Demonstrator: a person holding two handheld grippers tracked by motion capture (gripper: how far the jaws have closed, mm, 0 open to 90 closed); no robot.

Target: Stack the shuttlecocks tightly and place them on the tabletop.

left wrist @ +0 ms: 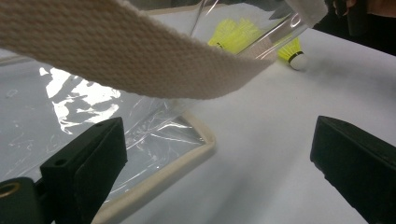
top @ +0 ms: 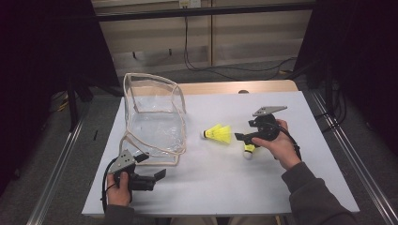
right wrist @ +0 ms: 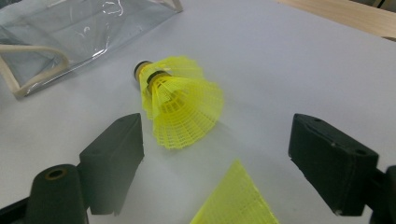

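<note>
A clear plastic bag (top: 152, 119) with cream trim stands open at the table's left. Two yellow shuttlecocks (top: 218, 133) lie together on the white tabletop, corks toward the bag. A third shuttlecock (top: 248, 151) lies under my right gripper (top: 241, 138). In the right gripper view the jaws of that gripper (right wrist: 219, 144) stand wide apart just short of the pair (right wrist: 182, 100), and the third one's skirt (right wrist: 236, 198) shows low between them, untouched. My left gripper (top: 157, 180) rests open near the bag's front corner; its view has the gripper (left wrist: 219, 158), the bag's strap (left wrist: 126, 51) overhead and the bag's trim (left wrist: 187, 154).
The white board (top: 211, 187) covers a wooden table whose far edge (top: 220, 87) shows behind it. Metal rails run along both sides, and cables (top: 206, 65) lie on the floor beyond. Bare surface spreads across the front between my hands.
</note>
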